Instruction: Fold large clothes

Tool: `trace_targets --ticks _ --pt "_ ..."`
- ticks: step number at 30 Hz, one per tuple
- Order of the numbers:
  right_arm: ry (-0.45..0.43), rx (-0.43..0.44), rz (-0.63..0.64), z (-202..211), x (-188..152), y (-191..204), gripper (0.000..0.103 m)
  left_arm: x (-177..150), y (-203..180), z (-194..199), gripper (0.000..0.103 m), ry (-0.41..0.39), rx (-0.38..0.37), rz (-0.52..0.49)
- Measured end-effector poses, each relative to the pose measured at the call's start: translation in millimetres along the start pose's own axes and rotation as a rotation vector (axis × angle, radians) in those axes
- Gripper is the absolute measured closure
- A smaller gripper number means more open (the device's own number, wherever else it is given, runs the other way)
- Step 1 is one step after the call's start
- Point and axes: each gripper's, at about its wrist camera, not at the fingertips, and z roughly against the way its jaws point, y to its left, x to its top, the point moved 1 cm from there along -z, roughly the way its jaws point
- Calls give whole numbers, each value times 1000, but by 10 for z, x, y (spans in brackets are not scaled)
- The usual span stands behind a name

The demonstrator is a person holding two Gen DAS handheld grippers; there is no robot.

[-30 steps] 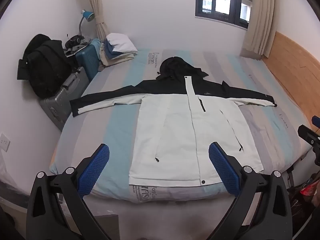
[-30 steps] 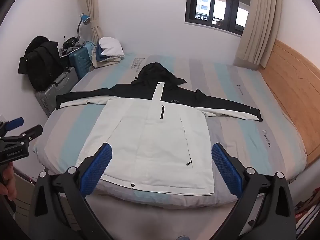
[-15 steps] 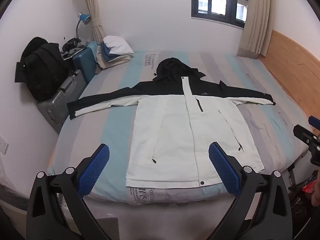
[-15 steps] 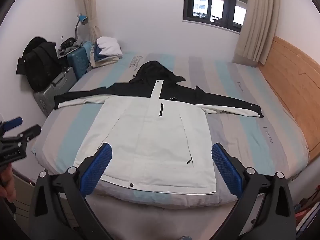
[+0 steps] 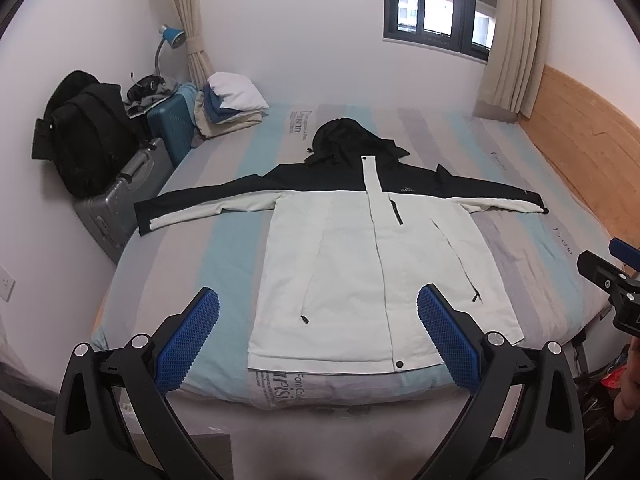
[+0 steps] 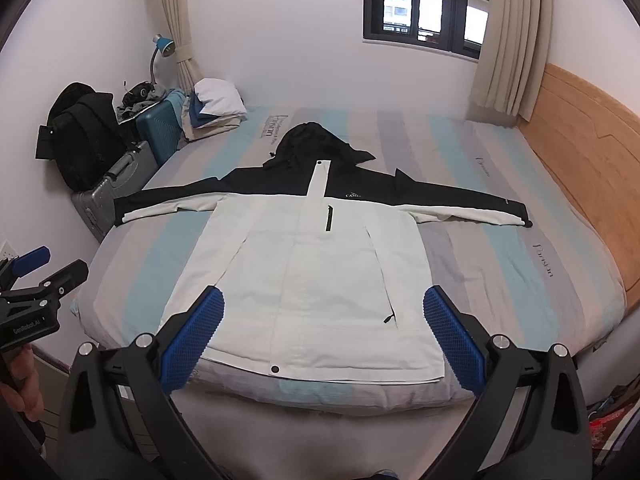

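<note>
Left wrist view shows the jacket (image 5: 372, 264) spread flat, front up, on the bed (image 5: 192, 240), sleeves stretched left and right, hood at the far end. The left gripper (image 5: 318, 330) and right gripper (image 6: 322, 330) hover above the near hem, jaws spread wide, holding nothing. Folding seems not yet begun; the next move likely calls for pinching a sleeve and laying it across the body.

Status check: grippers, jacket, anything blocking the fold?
Left gripper open, right gripper open, both short of the bed. Jacket flat, face up, sleeves spread, unfolded. Nothing lying on it.
</note>
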Motion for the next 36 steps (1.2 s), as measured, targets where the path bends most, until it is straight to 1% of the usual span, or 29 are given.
trace_targets --ticks 10,12,29,30,36 --pt "-7 0 -9 -16 4 6 7 21 -21 -12 6 -2 4 -2" --pt "-3 9 -14 -26 -3 3 7 28 -31 -19 6 -2 15 -6" --pt "0 15 -2 -55 -25 -2 7 39 -30 -64 6 -5 16 -10" --pt "0 15 0 -56 -18 2 7 -17 -39 -52 6 -7 14 -8" --pt "4 9 -6 -64 6 11 7 -26 -41 -49 6 -13 12 -3"
